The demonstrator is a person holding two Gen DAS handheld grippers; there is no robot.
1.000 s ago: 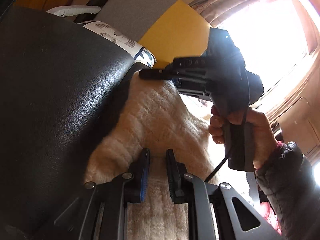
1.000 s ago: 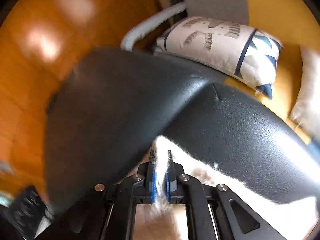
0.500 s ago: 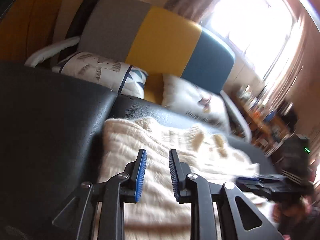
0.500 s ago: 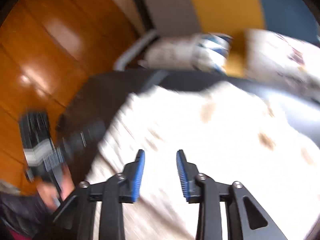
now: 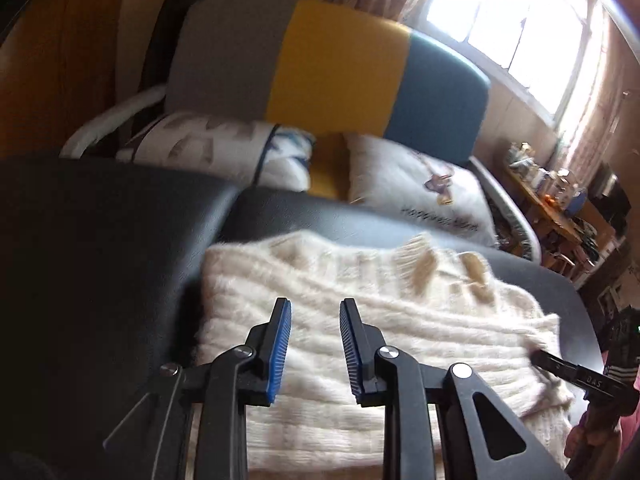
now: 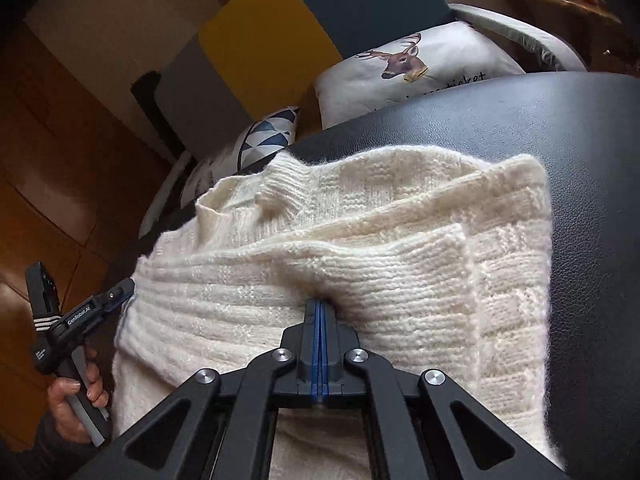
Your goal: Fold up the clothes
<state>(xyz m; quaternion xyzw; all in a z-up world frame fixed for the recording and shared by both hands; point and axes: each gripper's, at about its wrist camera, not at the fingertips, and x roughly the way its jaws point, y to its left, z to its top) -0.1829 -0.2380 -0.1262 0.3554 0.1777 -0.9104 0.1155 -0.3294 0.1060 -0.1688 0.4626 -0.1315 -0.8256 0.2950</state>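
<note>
sweater (image 6: 360,240): cream, chunky ribbed knit, fuzzy, folded over itself, lying on the black leather seat (image 6: 580,160)
left gripper (image 5: 315,344): jaws opening, nothing between them, above the sweater
right gripper (image 6: 320,308): clenched, tips pressed into a knit fold

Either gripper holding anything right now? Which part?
Right gripper is shut with its tips pressed into a ribbed fold of the cream sweater. Left gripper holds nothing; its jaws are opening above the sweater.
</note>
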